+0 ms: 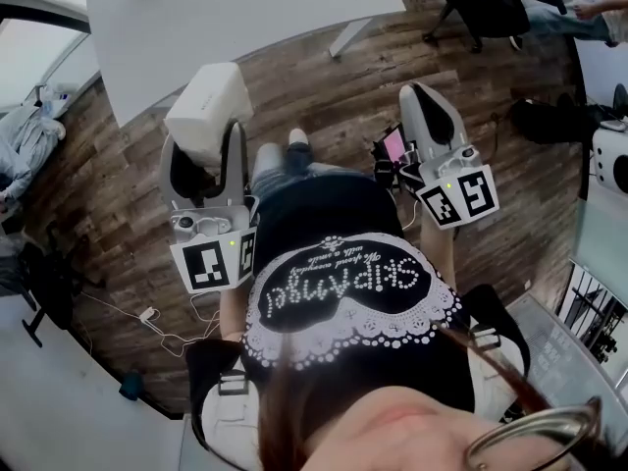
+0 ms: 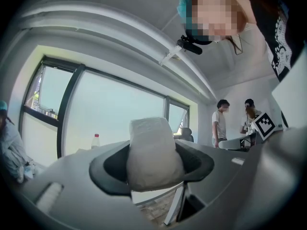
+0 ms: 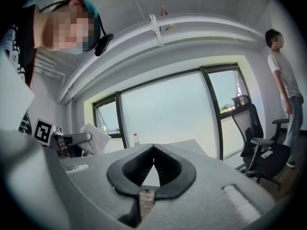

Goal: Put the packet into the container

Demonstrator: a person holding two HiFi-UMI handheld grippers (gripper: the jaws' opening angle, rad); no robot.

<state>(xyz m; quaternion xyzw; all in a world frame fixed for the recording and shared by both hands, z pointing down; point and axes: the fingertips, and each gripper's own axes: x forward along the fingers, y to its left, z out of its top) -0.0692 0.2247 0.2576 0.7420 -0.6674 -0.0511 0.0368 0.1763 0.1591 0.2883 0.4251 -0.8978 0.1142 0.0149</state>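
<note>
A white, soft, puffy packet (image 2: 153, 152) sits between the pads of my left gripper (image 2: 152, 164), which is shut on it and held level. In the head view the same packet (image 1: 208, 114) sticks out past the left gripper (image 1: 206, 155), just short of the white table (image 1: 245, 23). My right gripper (image 1: 420, 96) is to the right of it. Its jaws (image 3: 153, 150) are shut with the tips touching and nothing between them. The right gripper view also catches the packet (image 3: 96, 137) off to the left. No container shows in any view.
A bottle (image 2: 95, 140) stands on the white table by the big windows. Black office chairs (image 1: 481, 3) stand on the wooden floor to the right, one (image 3: 259, 138) close by. People stand at the right (image 2: 221, 121), one nearer (image 3: 283, 80). Cables (image 1: 147, 317) lie on the floor at the left.
</note>
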